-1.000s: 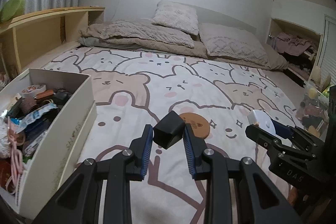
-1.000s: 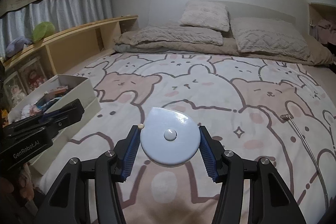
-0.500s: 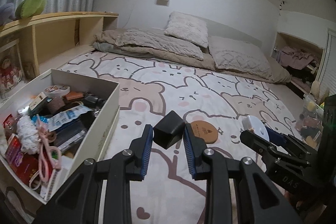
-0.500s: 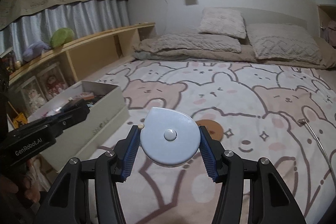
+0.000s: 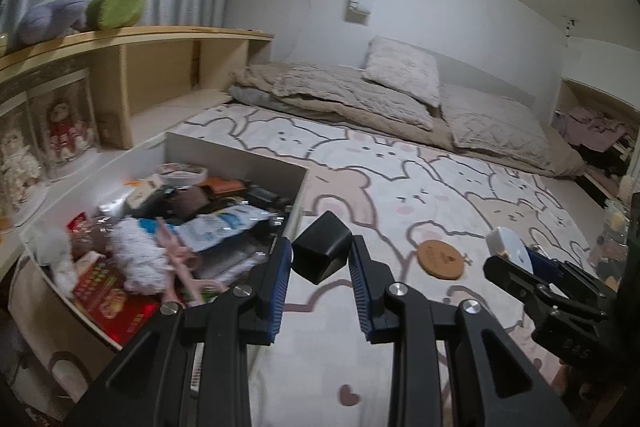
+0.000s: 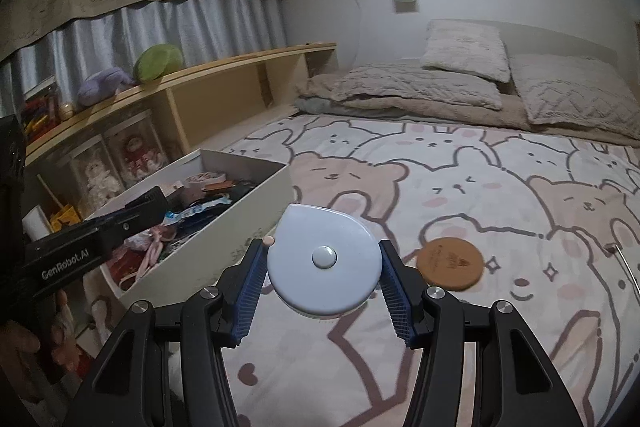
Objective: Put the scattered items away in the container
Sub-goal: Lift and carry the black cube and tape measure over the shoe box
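My left gripper (image 5: 321,259) clamps the stiff black cube (image 5: 322,251) beside the box (image 5: 236,157); my right gripper (image 6: 322,266) pinches the tape measure (image 6: 324,259) across its smooth rim (slippery, light).

The box (image 5: 236,157) has its near corner hidden behind the left tool (image 5: 320,263)
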A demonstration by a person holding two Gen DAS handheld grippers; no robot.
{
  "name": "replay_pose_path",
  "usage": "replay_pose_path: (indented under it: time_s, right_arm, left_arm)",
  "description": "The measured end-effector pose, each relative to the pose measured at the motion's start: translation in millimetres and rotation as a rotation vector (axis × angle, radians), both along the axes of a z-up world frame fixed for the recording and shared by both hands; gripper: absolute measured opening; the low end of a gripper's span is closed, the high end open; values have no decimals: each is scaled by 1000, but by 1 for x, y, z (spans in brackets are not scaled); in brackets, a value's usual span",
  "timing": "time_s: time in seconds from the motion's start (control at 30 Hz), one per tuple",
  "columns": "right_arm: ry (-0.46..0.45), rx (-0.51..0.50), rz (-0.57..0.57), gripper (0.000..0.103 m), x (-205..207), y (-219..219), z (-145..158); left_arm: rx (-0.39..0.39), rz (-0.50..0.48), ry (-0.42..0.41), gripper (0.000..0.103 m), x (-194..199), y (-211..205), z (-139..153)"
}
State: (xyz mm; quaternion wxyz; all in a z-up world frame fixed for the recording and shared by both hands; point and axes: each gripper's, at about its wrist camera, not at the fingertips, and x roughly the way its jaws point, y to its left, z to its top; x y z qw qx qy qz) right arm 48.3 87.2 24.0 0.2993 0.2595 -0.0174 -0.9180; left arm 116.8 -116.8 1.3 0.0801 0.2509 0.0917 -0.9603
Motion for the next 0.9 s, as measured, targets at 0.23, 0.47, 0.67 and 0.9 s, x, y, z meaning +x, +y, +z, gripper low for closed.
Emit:
replay_pose_path:
  time_s: [0.23, 0.47, 0.67, 0.9]
  right_arm:
    - [-15, -17, 64, 56, 2, -24, 1]
    - [-51, -43, 132, 56, 1, -50, -1]
    - [-72, -45, 195, 56, 3, -76, -3]
    - [-99, -42, 266, 56, 6, -107, -7]
  left_arm:
    - [2, 63, 8, 29, 16, -32, 4]
    - [10, 109, 19, 29, 26, -61, 9]
    - [30, 120, 22, 29, 28, -84, 11]
    - [68, 122, 10, 29, 22, -114, 11]
